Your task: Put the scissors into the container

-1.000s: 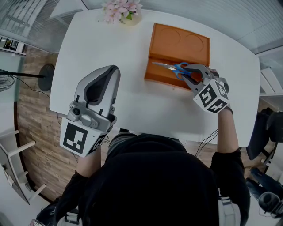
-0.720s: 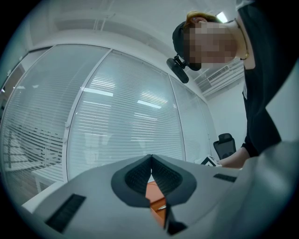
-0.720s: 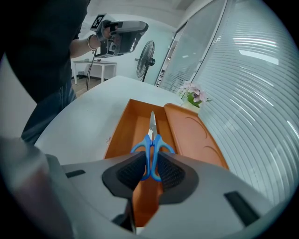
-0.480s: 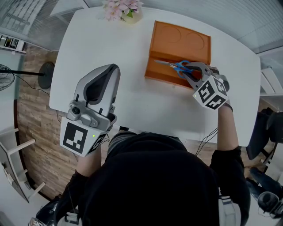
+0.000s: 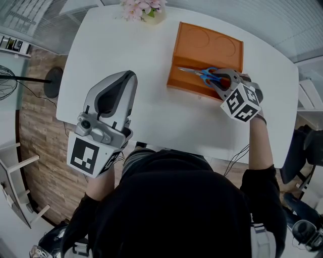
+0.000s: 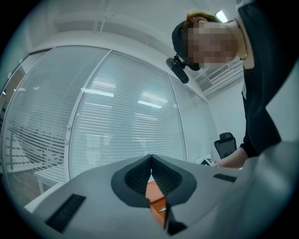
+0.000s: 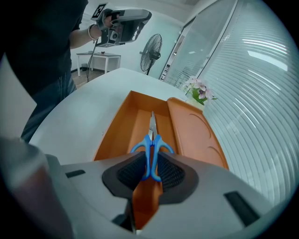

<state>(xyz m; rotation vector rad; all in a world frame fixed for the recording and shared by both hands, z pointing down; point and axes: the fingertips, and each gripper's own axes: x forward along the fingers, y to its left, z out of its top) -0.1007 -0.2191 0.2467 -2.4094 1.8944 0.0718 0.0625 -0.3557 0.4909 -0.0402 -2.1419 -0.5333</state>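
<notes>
The scissors (image 5: 204, 75), blue-handled, sit pinched by their handle loops in the right tongs (image 5: 220, 80), right of centre in the head view. Their blades point toward the left of that frame, along the narrow lower compartment of the orange container (image 5: 207, 46). In the right gripper view the scissors (image 7: 150, 151) stand on edge between the pads, with the blade tips reaching out over that trough of the container (image 7: 122, 128); whether the tips touch its floor cannot be told. The wider part of the container, with two round recesses, lies beyond.

The container rests on the white worktop (image 5: 126, 48), with a small pot of pink flowers (image 5: 141, 9) at the worktop's top edge.

The left tongs (image 5: 128, 77) are in the lower left of the head view, well apart from the container. In their own view the left tongs (image 6: 151, 161) are pressed together at the tips, with nothing between them.
</notes>
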